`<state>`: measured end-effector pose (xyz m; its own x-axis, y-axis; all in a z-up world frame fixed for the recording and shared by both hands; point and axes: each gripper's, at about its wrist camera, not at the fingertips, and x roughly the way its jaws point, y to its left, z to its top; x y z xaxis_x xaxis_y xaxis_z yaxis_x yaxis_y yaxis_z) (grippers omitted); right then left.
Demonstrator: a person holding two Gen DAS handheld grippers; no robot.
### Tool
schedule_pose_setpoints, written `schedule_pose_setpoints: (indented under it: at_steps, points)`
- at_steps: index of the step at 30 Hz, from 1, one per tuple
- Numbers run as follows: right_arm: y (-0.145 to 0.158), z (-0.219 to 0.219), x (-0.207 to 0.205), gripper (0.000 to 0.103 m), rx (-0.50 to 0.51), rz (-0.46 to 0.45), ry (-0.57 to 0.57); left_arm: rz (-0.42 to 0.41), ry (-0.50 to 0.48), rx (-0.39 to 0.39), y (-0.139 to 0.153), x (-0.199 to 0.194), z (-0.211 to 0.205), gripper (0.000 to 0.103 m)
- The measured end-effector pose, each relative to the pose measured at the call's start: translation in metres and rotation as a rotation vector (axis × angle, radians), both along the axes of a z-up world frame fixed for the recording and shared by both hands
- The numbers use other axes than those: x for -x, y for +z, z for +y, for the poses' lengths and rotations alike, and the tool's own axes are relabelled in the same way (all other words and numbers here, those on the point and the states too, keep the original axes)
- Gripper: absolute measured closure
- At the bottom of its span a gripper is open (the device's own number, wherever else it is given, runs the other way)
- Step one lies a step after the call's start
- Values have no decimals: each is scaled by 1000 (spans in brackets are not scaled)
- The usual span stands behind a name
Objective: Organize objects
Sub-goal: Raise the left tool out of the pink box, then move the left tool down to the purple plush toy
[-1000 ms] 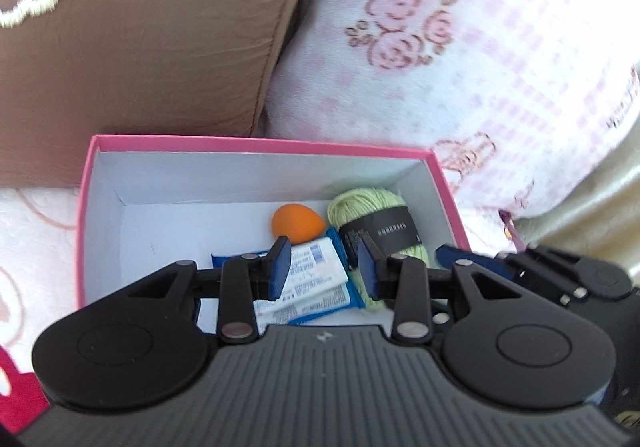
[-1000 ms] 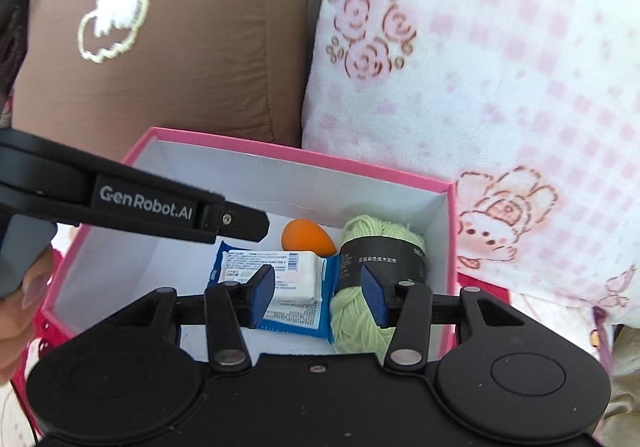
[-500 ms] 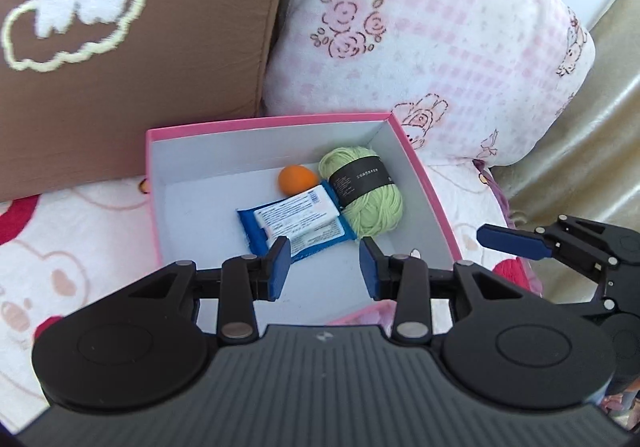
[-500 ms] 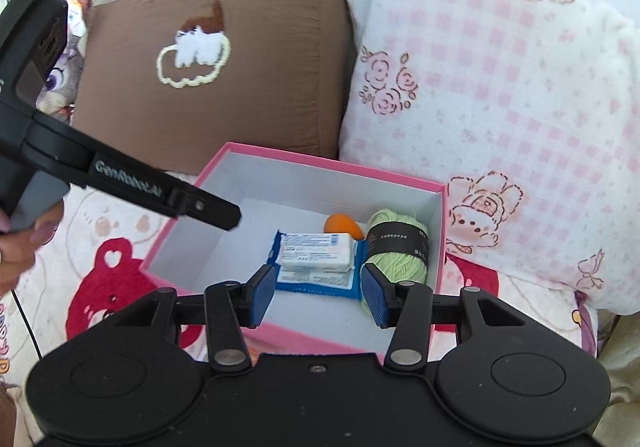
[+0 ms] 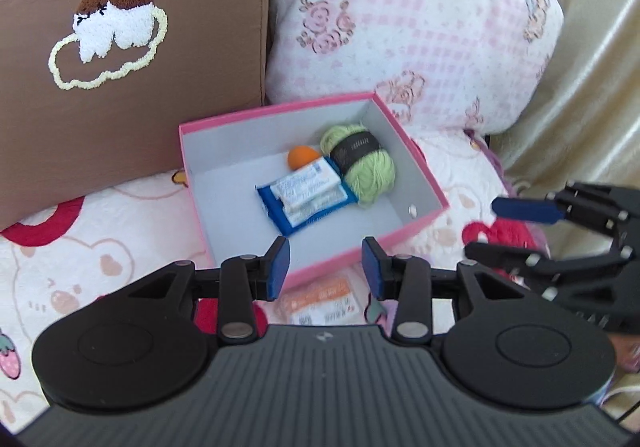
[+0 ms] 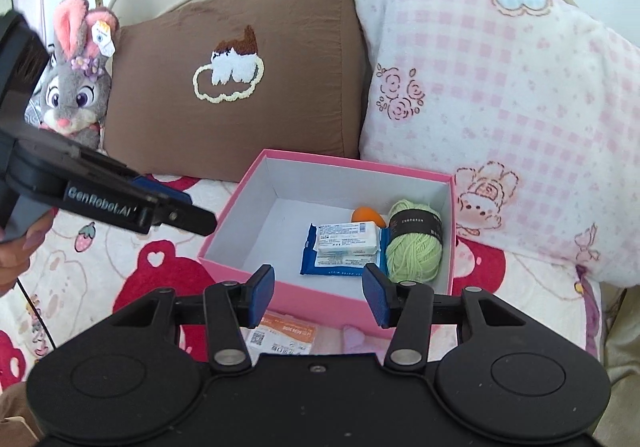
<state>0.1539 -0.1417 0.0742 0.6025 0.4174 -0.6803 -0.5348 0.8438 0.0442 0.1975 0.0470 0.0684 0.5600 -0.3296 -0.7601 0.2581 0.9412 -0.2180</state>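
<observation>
On the patterned bedspread (image 6: 120, 279), at the foot of two pillows, sits a pink box (image 6: 320, 289) with its white inside showing. At the box's 3 o'clock side in the right wrist view lies a green yarn ball (image 6: 414, 251) with a black band; touching it at 9 o'clock is a blue-and-white packet stack (image 6: 344, 247), and an orange egg-shaped thing (image 6: 366, 214) peeks out at 12 o'clock behind the packets. An orange-and-white packet (image 6: 286, 333) lies on the bedspread just outside the box's near wall, at 6 o'clock. The right gripper (image 6: 318, 295) hovers over that near wall, jaws apart with nothing between them. The left gripper (image 5: 325, 267), seen at 9 o'clock from the right camera, holds nothing either; its jaws have just been opening. A brown pillow (image 6: 240, 79) stands at 11 o'clock, a pink checked pillow (image 6: 500, 107) at 1 o'clock, and a plush rabbit (image 6: 76, 83) at 10 o'clock.
</observation>
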Motion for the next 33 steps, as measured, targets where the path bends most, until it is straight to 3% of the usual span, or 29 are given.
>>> schedule_pose_setpoints:
  at_steps: [6,10,14,29,33]
  points:
    - [5,-22,31,49,-60,-7,-14,45,-55,-23,-8,35,-6,62]
    - [8,-25,39,49,-53,-4,-32,19,-81,-65,-6,53,-16,62]
    - [6,-26,49,47,-49,-6,-37,14,-105,-34,-6,64,-23,61]
    - [-36,-38,78,41,-30,-14,-6,59,-170,-47,-35,87,-57,61]
    - [-43,-41,75,39,-45,4,-2,56,-175,-7,-42,85,-60,59]
